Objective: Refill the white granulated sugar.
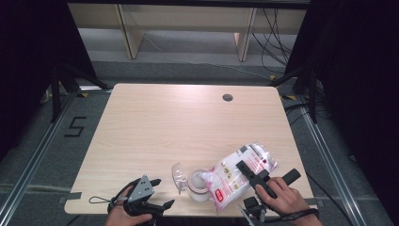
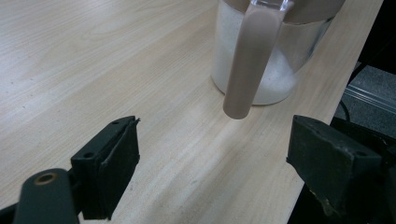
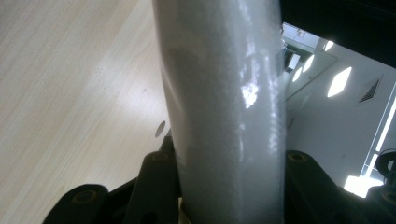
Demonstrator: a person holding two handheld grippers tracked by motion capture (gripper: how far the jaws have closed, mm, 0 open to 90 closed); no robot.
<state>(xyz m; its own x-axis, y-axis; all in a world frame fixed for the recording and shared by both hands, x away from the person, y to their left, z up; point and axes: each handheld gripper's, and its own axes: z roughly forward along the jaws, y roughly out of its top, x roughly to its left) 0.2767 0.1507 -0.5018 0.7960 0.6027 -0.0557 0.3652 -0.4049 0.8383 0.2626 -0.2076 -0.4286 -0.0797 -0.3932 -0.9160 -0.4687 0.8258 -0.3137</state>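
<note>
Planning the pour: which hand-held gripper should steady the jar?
Left. The left hand-held gripper is open with nothing in it, beside the jar, which stands just ahead of its jaws. The right hand-held gripper is clamped on the bag tilted over the jar.

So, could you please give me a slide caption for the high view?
Right gripper tips a bag of white granules over an open jar; left gripper waits open.

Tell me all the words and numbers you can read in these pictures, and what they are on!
"5": black tape figure on the grey floor left of the light wooden table.
Clear plastic bag of white grains with red and white labels: the print is too small and blurred to read.
Clear glass jar of white grains: no writing that I can see.
</note>
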